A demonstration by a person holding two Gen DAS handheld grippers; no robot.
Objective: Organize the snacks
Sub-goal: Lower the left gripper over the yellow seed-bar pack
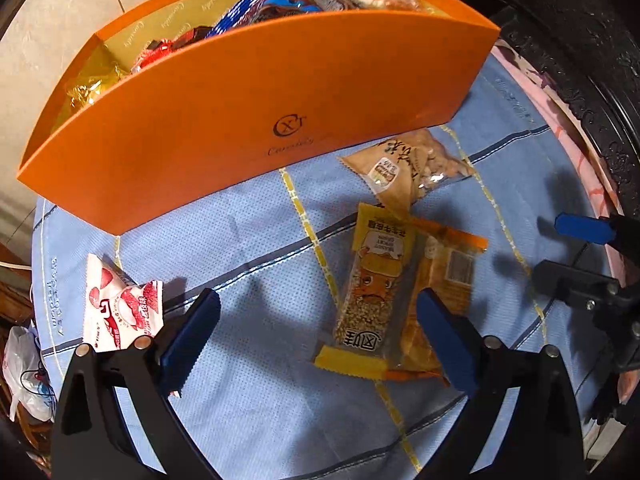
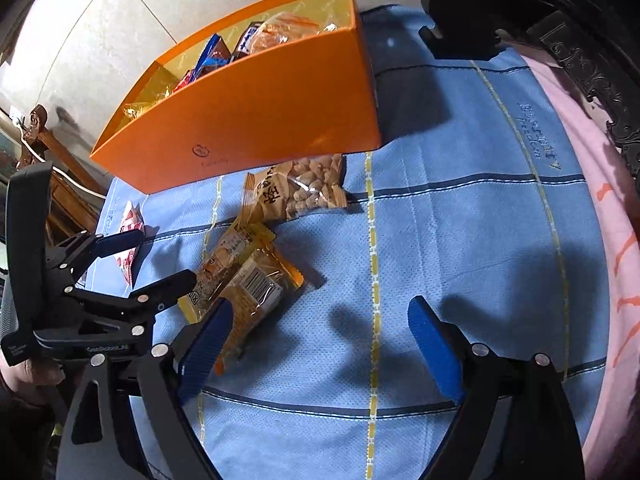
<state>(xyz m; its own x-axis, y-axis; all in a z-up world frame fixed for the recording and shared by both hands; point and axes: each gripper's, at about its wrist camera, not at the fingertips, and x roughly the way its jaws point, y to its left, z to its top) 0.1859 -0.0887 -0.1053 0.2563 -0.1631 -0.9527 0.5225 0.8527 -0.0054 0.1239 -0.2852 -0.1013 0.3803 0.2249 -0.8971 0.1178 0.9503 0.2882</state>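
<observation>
Judging by appearance, the peanut bar (image 1: 370, 284) is light, crinkly and slippery in its film wrapper, brittle inside; best pinched across its narrow width. It lies mid-cloth overlapping an orange-wrapped snack (image 1: 444, 276), near the orange box (image 1: 256, 120). Left gripper (image 1: 316, 340) is spread wide, holding nothing, one finger just beside the bar. Right gripper (image 2: 320, 344) likewise spread, empty over blue tablecloth (image 2: 460, 220).

Left tool (image 1: 318, 322) and right tool (image 2: 320, 330): black frames, silver rivets; blue, seemingly ridged pads.
</observation>
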